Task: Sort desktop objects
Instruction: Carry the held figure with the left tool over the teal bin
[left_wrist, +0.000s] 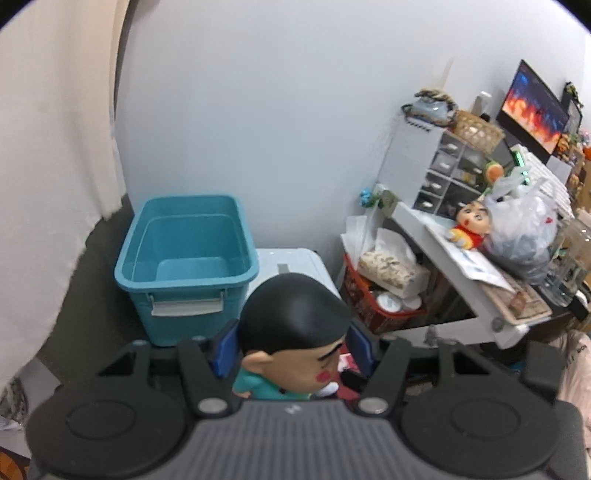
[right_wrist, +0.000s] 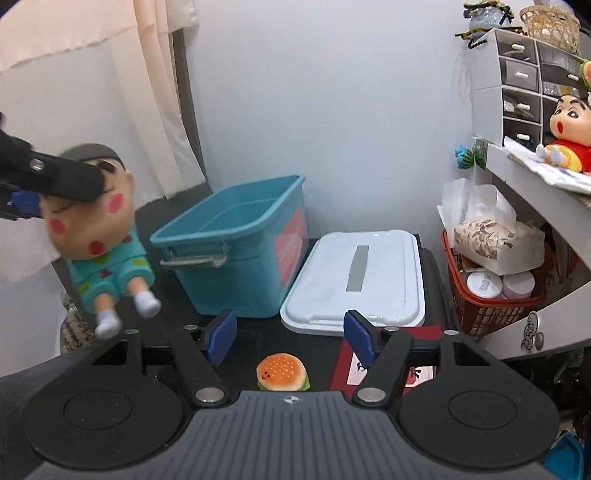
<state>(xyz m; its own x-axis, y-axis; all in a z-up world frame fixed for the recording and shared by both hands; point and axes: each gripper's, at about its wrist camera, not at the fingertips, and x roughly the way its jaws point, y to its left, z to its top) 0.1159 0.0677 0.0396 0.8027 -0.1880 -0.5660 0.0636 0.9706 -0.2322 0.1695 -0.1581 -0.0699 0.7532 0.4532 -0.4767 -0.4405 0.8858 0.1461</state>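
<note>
The teal bin (right_wrist: 236, 243) sits open-topped, lid (right_wrist: 354, 277) beside it, ready for toys. Your left claw (left_wrist: 291, 339) pinches the figurine (left_wrist: 291, 332) by its head, probably bin-bound. Your right claw (right_wrist: 291, 332), spread, frames the burger toy (right_wrist: 282, 372) on the bench (right_wrist: 321, 343).

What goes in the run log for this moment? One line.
left gripper: shut on figurine, airborne | right gripper: open above burger toy | blue bin: empty

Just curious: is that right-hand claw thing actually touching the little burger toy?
Apart. The right wrist view shows the right gripper with its jaws spread wide, and the burger toy lying on the dark table between them, clear of both blue pads.
</note>
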